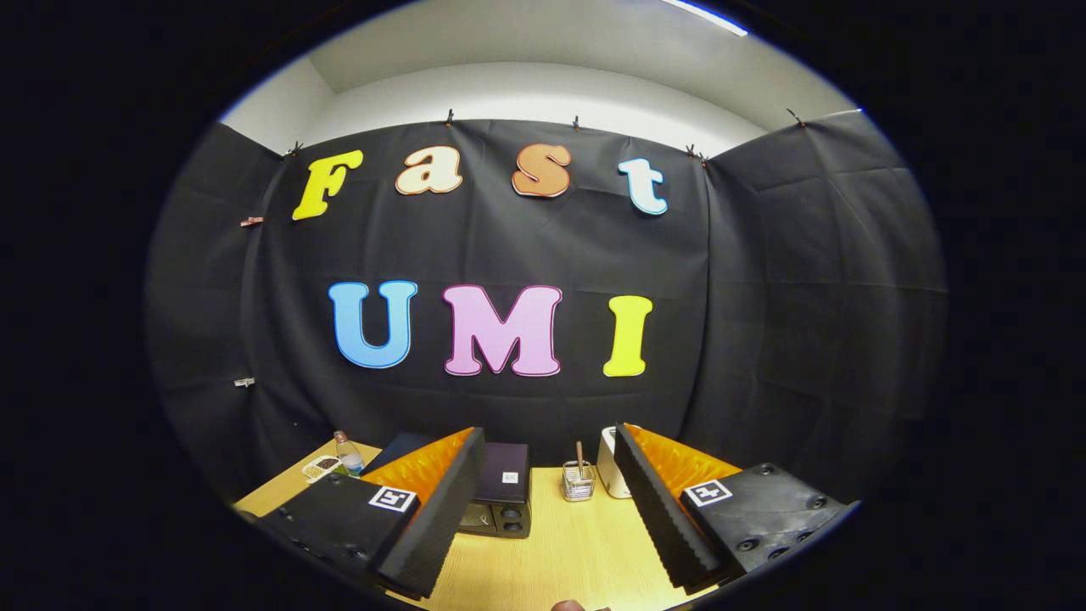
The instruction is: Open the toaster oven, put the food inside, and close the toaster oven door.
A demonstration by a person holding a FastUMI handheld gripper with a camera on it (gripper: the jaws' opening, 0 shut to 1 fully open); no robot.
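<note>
The hand-held gripper (543,518) is spread wide, grasping nothing, above the desk (577,552). Beyond the left finger stands the oven (501,496), lower centre, its door apparently up; this fits food already inside or none loaded yet

The toaster oven (501,501) stands on the table (577,552), partly behind the left finger of the spread, empty claw (543,509). Right of the oven sits a wire holder (579,484), then a canister (611,467). Left of the oven stand a bottle (346,451) and a dish (322,467).
</note>
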